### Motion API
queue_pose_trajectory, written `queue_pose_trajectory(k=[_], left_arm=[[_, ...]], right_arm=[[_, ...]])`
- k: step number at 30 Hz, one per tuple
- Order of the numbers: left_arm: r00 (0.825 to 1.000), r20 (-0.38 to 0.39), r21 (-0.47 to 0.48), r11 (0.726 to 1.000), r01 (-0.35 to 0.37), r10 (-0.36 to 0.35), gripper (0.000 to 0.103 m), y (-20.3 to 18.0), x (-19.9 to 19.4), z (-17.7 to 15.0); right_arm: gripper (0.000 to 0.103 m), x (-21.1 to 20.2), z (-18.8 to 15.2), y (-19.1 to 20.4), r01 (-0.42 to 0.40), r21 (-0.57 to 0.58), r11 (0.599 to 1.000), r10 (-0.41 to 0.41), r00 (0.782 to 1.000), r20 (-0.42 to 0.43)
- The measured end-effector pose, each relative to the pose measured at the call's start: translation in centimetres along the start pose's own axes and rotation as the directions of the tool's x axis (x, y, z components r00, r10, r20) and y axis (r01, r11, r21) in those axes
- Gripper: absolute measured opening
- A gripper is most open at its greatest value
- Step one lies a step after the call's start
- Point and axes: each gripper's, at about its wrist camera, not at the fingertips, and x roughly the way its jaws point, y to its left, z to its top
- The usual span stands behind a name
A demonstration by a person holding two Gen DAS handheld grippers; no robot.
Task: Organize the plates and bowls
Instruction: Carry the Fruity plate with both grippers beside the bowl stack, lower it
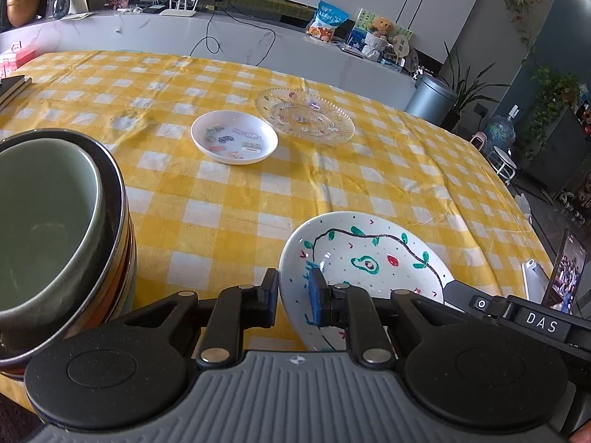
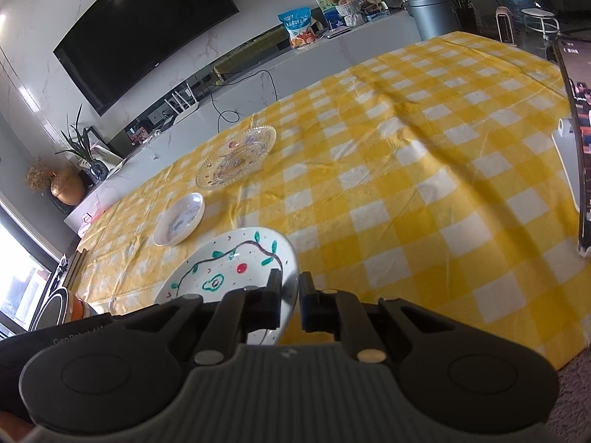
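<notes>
A white plate painted with a green vine and an avocado is held tilted just over the yellow checked tablecloth. My left gripper is shut on its left rim. On the opposite rim of the painted plate my right gripper is shut too. A stack of bowls with a green one on top stands close at the left, and shows as the stack of bowls at the right wrist view's left edge. Farther back lie a small white dish with stickers and a clear glass plate.
A phone on a stand stands near the table's right edge. Dark books lie at the far left. A low white cabinet with a router, cables and a snack bag runs behind the table.
</notes>
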Motion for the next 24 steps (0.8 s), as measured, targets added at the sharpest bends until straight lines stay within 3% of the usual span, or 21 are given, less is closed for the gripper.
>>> queue_pose_trajectory(k=[20,24], left_arm=[[0.999,-0.019,0.043,0.998,-0.041,0.042,0.015,0.4,1.3,-1.2],[0.999,-0.010,0.045,0.998,-0.043,0.044,0.016,0.4,1.4,-1.2]], right_arm=[[0.008,2.2,-1.7,0.1,0.061,-0.067,0.996,-0.063,0.998,-0.016],[0.016,2.1,-2.0,0.4,0.077,-0.091,0.993,-0.077,0.997,0.001]])
